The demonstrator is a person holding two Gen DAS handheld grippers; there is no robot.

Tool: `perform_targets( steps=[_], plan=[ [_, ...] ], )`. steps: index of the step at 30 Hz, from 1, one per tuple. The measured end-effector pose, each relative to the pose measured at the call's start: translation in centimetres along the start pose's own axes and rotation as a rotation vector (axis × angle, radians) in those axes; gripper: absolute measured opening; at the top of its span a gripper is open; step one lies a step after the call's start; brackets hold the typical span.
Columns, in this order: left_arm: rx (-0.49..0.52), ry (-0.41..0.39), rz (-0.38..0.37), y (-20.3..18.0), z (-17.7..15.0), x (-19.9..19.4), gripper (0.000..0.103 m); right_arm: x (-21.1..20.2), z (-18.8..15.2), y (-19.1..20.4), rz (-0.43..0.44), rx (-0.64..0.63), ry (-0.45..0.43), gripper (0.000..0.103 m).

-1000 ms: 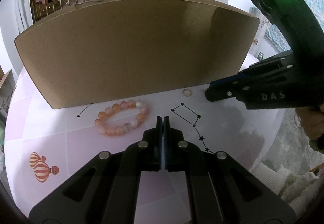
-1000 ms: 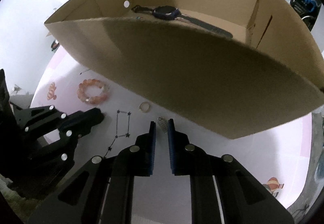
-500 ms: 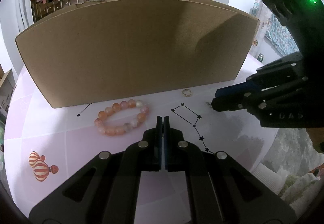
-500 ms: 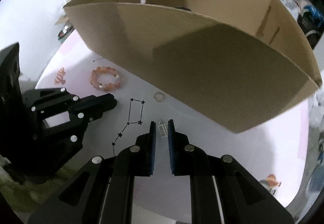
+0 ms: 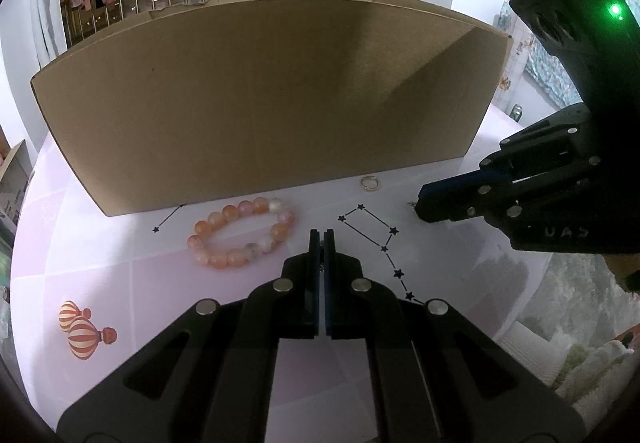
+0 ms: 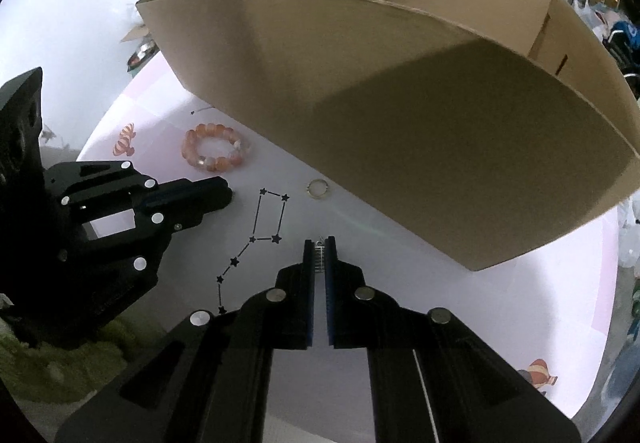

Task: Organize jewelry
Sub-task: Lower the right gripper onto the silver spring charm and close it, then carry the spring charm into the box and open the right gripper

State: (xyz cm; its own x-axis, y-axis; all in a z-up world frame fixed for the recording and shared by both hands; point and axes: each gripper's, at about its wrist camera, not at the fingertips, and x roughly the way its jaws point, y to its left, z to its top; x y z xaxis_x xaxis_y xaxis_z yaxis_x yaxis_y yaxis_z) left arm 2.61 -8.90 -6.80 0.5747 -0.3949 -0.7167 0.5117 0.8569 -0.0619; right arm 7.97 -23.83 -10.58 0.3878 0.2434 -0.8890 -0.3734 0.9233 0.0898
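Note:
My right gripper points down at the pale pink table, its pads shut on a small silver ridged jewelry piece just in front of the cardboard box. In the left wrist view the same right gripper comes in from the right, with a sliver of the piece showing at its tip. A small ring lies by the box wall. The orange and pink bead bracelet lies left of my left gripper, which is shut with nothing in it.
The tall box stands across the back of the table and is open on top. Printed star lines, a balloon drawing and fish drawings mark the tabletop. A fluffy greenish cloth lies at the near left edge.
The right gripper came down around the small silver piece and closed on it; the box interior dropped out of its view. The left gripper stayed still and shut.

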Motion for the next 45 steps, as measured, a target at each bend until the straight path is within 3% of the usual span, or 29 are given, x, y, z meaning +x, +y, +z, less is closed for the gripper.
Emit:
perform_targets(
  steps=[7,22,29,34,37,39,45],
  plan=[
    [0.005,-0.003,0.003,-0.1,-0.1,0.0,0.001,-0.5,0.5,0.8,0.006,0.013,-0.042,0.005],
    [0.025,-0.055,0.006,-0.4,0.1,-1.7,0.0,-7.6,-0.4,0.2,0.02,0.036,-0.188,0.005],
    [0.042,-0.17,0.017,-0.6,2.2,-6.3,0.0,-11.7,0.6,-0.2,0.033,0.018,-0.325,0.005],
    [0.055,-0.313,0.013,-0.5,6.6,-10.3,0.0,-13.8,2.4,-0.6,0.036,0.005,-0.43,0.005],
    [0.072,-0.346,0.015,-0.6,9.7,-10.5,0.0,-14.4,3.8,-1.6,0.033,0.017,-0.467,0.005],
    [0.076,-0.336,0.014,-1.0,11.5,-9.5,0.0,-14.3,4.8,-2.3,0.023,0.029,-0.464,0.005],
    [-0.046,-0.166,-0.016,1.1,15.5,-2.7,0.0,-11.3,7.3,-4.1,-0.038,0.039,-0.333,0.005]
  ],
)
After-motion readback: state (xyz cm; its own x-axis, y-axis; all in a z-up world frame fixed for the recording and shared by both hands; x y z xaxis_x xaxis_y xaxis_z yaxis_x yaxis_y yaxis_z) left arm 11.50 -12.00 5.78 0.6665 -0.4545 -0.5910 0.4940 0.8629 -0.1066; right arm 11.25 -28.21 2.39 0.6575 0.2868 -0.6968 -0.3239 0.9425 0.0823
